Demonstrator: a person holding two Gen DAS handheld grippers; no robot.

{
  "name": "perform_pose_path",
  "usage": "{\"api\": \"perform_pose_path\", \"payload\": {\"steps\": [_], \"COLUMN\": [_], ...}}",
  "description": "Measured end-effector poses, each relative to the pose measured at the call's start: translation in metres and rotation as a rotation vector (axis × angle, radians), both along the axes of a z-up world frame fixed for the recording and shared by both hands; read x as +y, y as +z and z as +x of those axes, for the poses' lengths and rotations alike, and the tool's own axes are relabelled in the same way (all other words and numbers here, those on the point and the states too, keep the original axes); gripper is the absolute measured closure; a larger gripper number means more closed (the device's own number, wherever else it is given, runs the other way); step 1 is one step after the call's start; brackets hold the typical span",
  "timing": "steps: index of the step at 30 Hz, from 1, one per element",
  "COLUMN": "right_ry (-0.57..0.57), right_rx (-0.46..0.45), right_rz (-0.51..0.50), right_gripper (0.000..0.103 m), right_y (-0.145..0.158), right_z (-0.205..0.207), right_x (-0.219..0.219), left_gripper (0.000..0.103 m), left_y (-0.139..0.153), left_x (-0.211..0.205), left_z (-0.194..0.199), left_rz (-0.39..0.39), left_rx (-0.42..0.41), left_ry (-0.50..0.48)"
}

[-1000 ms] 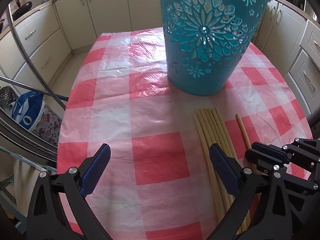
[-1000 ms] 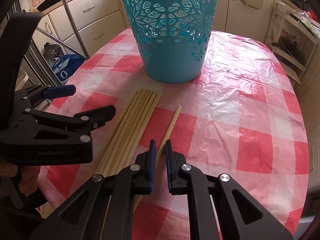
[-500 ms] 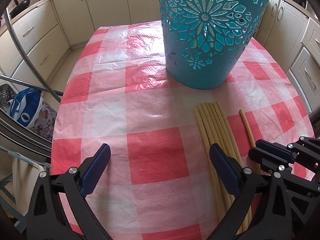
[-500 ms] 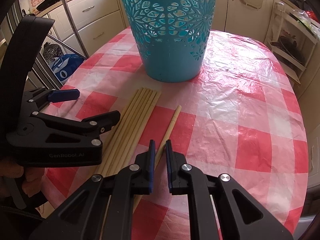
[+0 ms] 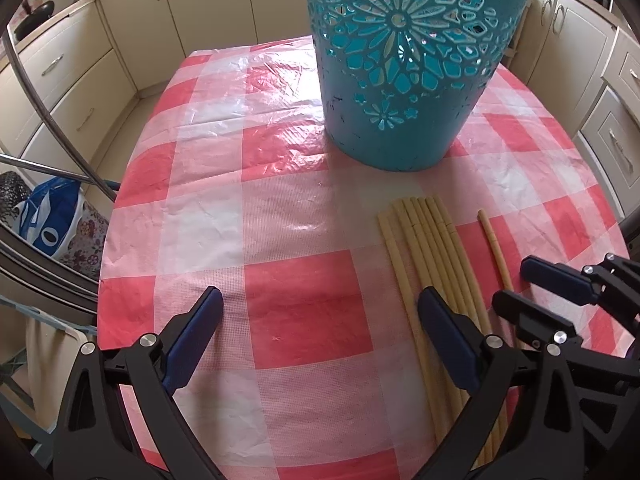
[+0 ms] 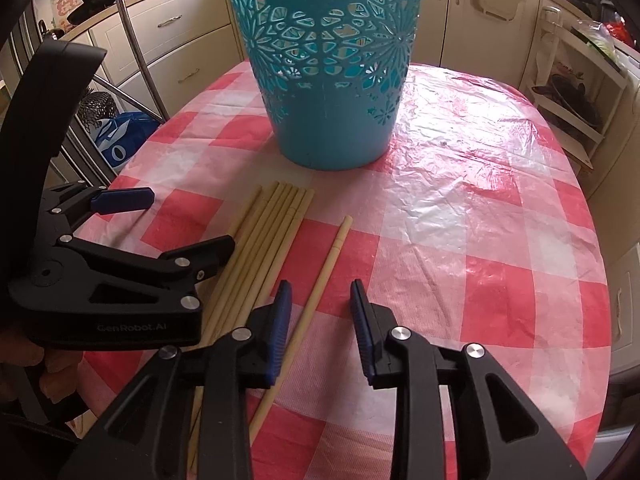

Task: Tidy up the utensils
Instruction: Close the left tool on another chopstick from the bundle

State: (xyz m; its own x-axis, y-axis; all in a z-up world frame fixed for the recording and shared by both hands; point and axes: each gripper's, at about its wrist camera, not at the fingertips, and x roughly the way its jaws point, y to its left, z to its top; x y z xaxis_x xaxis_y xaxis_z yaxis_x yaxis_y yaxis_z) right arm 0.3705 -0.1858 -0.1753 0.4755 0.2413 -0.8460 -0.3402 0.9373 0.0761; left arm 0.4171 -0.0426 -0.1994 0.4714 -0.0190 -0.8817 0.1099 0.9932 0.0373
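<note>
Since the earlier frame, the right tool (image 6: 318,304) had just been opening; its jaws stood apart with the single chopstick (image 6: 326,264) lying between them, untouched by the pads. At lower centre of the left wrist view, the left tool (image 5: 320,320) was spread wide over bare checked worktop (image 5: 280,200). Just right of it lay a bundle of chopsticks (image 5: 424,256), near the teal basket (image 5: 400,80) at upper centre.

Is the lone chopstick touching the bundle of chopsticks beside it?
Apart. The right wrist view shows a strip of tablecloth between the lone chopstick and the bundle along their visible length.
</note>
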Motion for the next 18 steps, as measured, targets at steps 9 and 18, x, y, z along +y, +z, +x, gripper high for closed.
{"api": "perform_pose_path", "payload": {"steps": [9,18], "right_ry": [0.025,0.003], "right_rx": [-0.009,0.037], "right_rz": [-0.017,0.01], "right_gripper": [0.086,0.093], "right_y": [0.0,0.0], "right_z": [0.0,0.011], "right_x": [0.002,-0.01], "left_gripper": [0.037,0.081], "left_y": [0.004,0.009], "left_x": [-0.006,-0.009], "left_z": [-0.002,0.001], "left_rz": [-0.008,-0.041], "left_rx": [-0.035,-0.024], "left_ry": [-0.044,-0.107]}}
